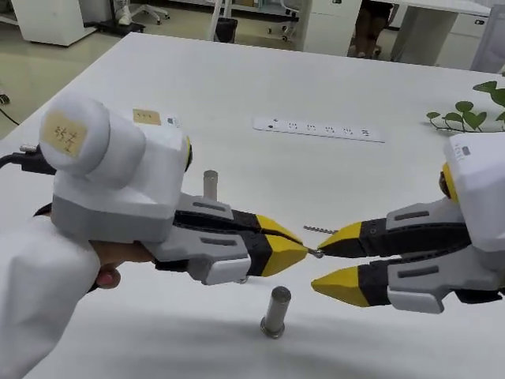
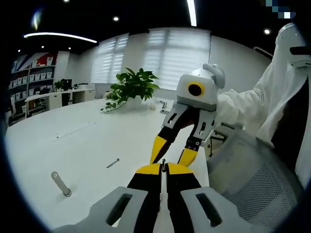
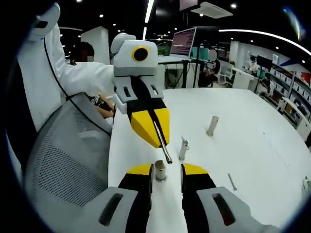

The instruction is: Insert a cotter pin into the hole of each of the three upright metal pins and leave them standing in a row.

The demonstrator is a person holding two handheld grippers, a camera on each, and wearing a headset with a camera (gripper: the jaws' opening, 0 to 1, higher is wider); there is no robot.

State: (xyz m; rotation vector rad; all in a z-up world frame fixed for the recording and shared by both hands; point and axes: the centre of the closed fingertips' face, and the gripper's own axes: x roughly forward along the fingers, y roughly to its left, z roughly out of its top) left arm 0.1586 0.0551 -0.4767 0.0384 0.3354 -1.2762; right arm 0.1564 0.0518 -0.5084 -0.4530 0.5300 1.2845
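We see the left gripper [image 1: 306,251] with its yellow-tipped fingers pressed together on a cotter pin [image 3: 164,145], a thin, straight sliver of grey metal whose free end pokes out beyond the fingertips. It is held above the white tabletop [image 1: 237,87], and its end meets the upper fingertip of the right gripper [image 1: 317,267], whose fingers stand apart with nothing between them. Three metal pins stand upright on the tabletop, each a short, plain grey cylinder. The front metal pin [image 1: 276,310] is just below and between the two grippers, and in the right gripper view it appears in the gap between that gripper's own fingers. The middle metal pin [image 3: 183,148] stands just beyond it, and the back metal pin [image 1: 210,184] rises behind the left gripper's body. A second cotter pin [image 1: 319,230] lies flat on the tabletop just behind the meeting fingertips. Further back, we see a white power strip [image 1: 318,129] and a leafy plant [image 1: 473,110].
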